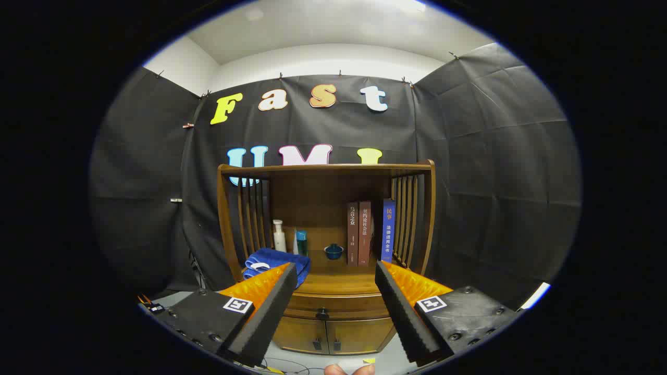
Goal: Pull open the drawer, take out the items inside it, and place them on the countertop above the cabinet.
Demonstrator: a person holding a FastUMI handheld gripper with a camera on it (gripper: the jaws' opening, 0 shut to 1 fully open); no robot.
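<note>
The drawer (pixel 333 306) sits closed in the wooden cabinet (pixel 325 219), its dark knob (pixel 322 313) ahead of my gripper (pixel 333 273), between the fingers. My fingers are spread wide and grip nothing. Below the drawer are two small doors (pixel 327 336). On the countertop (pixel 338 281) above lie a blue towel (pixel 273 262) at left, a white pump bottle (pixel 280 236), a small blue bowl (pixel 333 251) and three upright books (pixel 370 232) at right.
</note>
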